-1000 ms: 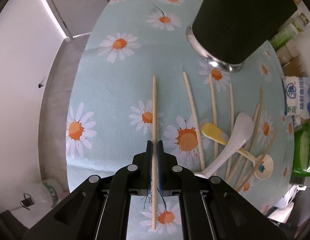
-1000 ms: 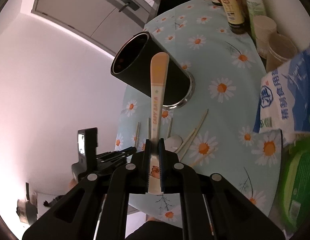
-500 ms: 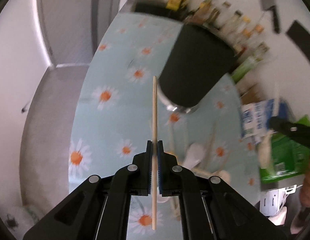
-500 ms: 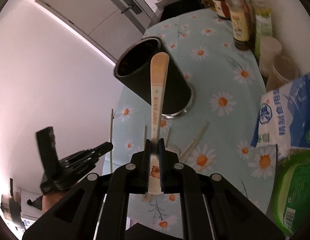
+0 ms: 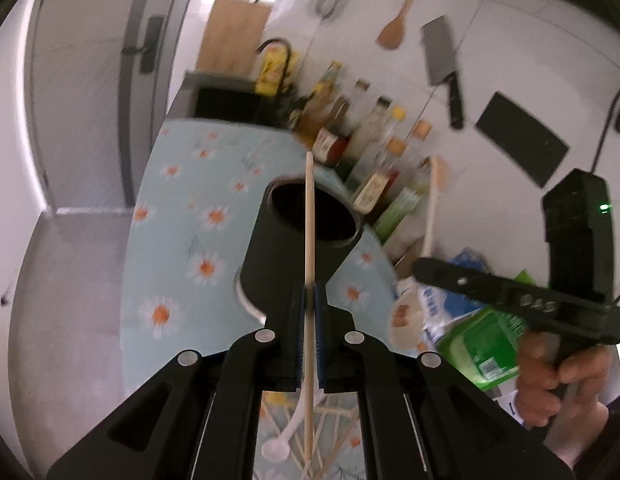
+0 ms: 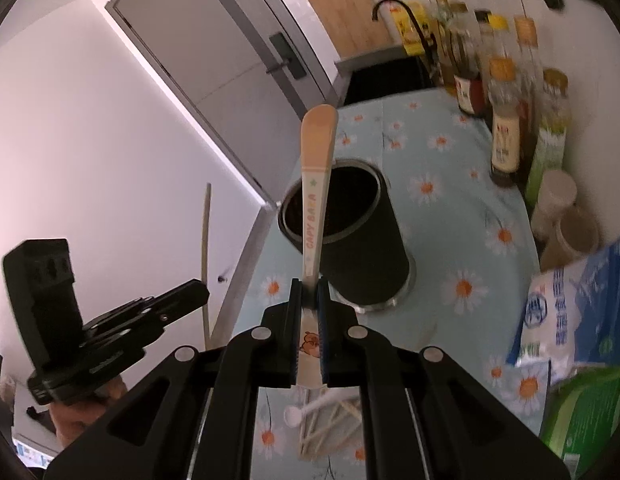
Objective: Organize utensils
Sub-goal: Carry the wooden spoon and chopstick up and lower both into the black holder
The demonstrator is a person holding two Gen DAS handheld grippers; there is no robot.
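My left gripper (image 5: 308, 300) is shut on a wooden chopstick (image 5: 309, 216), held upright in front of the black cylindrical utensil holder (image 5: 294, 256); it also shows in the right wrist view (image 6: 178, 300). My right gripper (image 6: 310, 292) is shut on a cream and orange spoon (image 6: 315, 188), handle end up, in front of the holder's open mouth (image 6: 333, 204); it also shows in the left wrist view (image 5: 425, 270). A white spoon (image 5: 284, 436) and several chopsticks (image 6: 329, 432) lie on the daisy tablecloth (image 5: 178, 208) below both grippers.
Sauce bottles (image 6: 505, 120) stand along the table's far right edge, with paper cups (image 6: 565, 216), a blue and white bag (image 6: 565, 312) and a green packet (image 6: 585, 412) to the right. A sink (image 5: 230, 104) sits beyond the table. The table's left edge drops to the floor (image 5: 70, 280).
My left gripper has lifted the chopstick off the table and tilted up toward the holder's mouth. My right gripper has raised the spoon, so the holder's opening now shows from above.
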